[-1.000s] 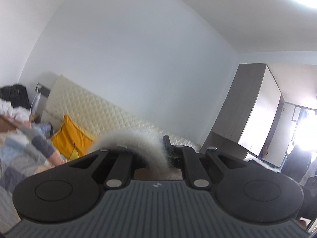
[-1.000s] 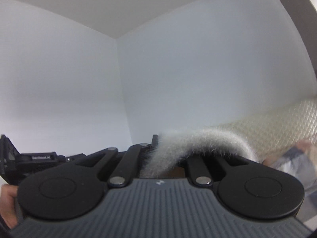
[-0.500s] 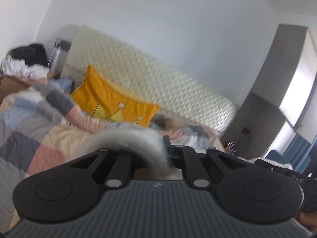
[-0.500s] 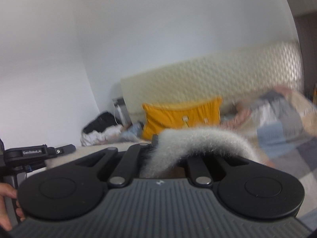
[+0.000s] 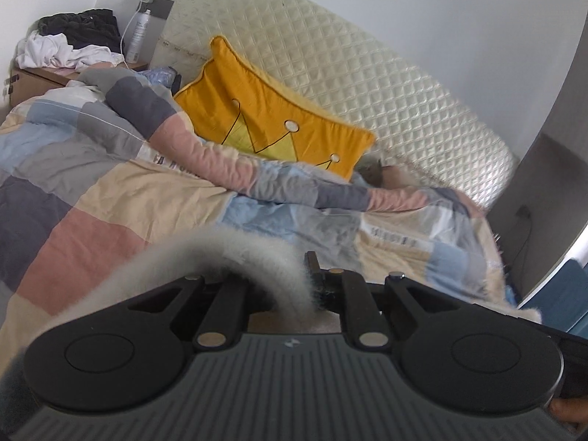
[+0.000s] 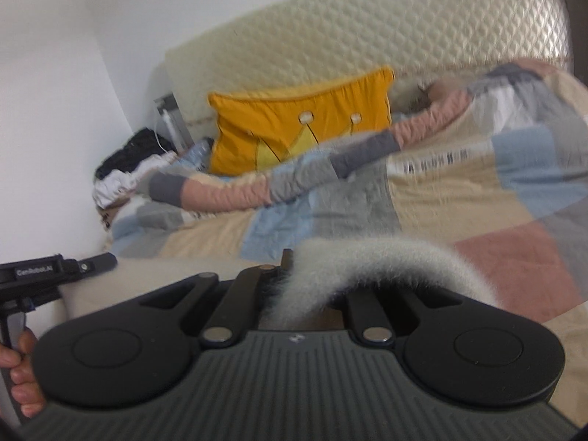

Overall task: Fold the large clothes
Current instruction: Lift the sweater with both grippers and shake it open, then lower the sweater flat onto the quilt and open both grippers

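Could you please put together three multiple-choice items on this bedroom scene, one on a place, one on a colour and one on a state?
1. Where does the cushion rest?
A. against the quilted headboard
B. on the floor
C. on the bedside box

2. What colour is the cushion?
A. blue
B. orange-yellow
C. black

3. What state is the left tool in?
A. open and empty
B. shut on the fluffy grey garment
C. holding the cushion

Answers:
1 A, it leans on the headboard behind the patchwork quilt.
2 B, orange-yellow with a crown drawn on it.
3 B, fluffy fabric arches out from between its fingers; the right tool grips the garment likewise.
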